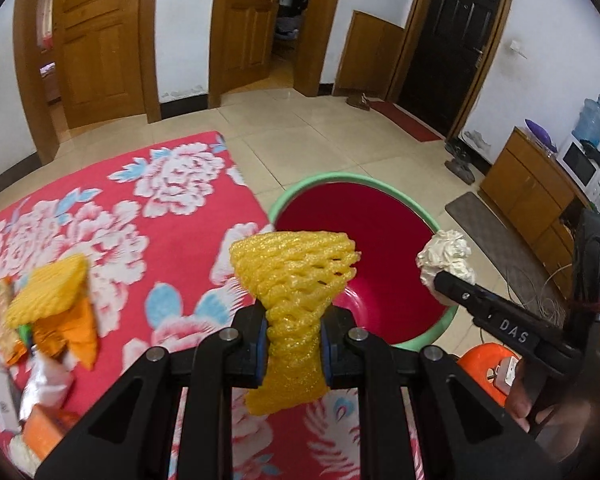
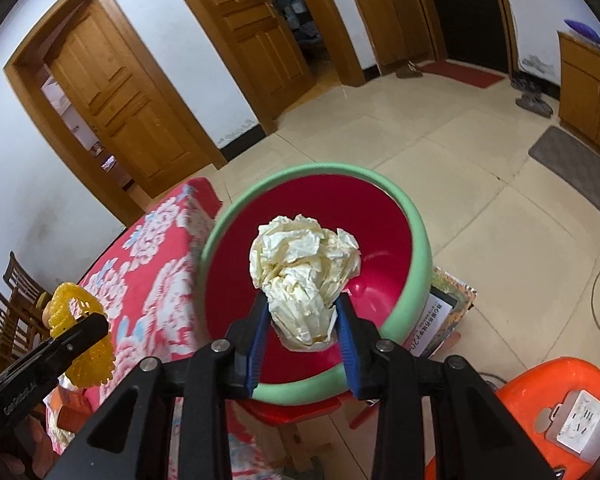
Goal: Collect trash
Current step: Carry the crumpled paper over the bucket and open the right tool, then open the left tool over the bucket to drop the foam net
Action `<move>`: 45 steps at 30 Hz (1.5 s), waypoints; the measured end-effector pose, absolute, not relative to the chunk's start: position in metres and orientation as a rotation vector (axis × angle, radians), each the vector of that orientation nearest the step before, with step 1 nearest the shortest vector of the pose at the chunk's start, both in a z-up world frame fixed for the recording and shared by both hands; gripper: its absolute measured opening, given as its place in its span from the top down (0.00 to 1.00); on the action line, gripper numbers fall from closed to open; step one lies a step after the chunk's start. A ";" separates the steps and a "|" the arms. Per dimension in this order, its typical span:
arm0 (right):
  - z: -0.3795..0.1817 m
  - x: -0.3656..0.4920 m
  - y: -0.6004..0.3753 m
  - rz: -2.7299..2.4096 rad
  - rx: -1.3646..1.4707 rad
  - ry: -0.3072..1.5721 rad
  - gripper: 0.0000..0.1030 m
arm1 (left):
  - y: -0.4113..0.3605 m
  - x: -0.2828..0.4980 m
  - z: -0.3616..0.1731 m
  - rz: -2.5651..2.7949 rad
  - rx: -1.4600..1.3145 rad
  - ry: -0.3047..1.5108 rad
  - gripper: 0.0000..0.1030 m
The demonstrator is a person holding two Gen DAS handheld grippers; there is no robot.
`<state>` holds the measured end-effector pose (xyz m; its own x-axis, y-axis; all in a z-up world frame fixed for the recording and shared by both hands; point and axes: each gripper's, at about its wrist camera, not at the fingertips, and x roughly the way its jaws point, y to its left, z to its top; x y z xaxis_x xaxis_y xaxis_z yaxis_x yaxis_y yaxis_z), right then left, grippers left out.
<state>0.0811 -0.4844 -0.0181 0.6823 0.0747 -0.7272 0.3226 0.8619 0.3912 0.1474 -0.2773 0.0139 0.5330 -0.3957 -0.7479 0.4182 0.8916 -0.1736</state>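
From my left wrist, my left gripper is nearly closed, its jaws squeezing the waist of a yellow foam net that flares above and below the pads. Beyond it sits the basin, red inside with a green rim, beside the bench under its red flowered cloth. More trash lies on that cloth at the left: another yellow net and some orange wrappers. The net hangs over the basin's near edge rather than its middle, so I judge a release here could bounce it off the rim onto the floor.

From my right wrist, my right gripper stands partly open, jaws pressed on the lower end of a crumpled paper ball held over the basin's red hollow. Only the ball's bottom is pinched; most of it bulges free above, so it could unfold or slip out early. My two grippers are close together, and a careless swing might knock them.
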 end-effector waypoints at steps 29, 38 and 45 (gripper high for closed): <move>-0.013 0.068 -0.495 -0.149 0.590 0.782 0.41 | -0.295 0.146 0.010 -0.503 0.022 0.872 0.37; -0.004 0.063 -0.485 -0.137 0.575 0.782 0.41 | -0.274 0.137 0.018 -0.461 -0.005 0.864 0.37; 0.008 0.053 -0.459 -0.080 0.569 0.780 0.35 | -0.243 0.122 0.030 -0.412 -0.016 0.850 0.37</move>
<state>0.0526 -0.4587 0.0079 0.7160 0.1367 -0.6846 0.2736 0.8472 0.4554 0.1225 -0.2427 0.0296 0.5860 -0.3596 -0.7261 0.3470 0.9212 -0.1761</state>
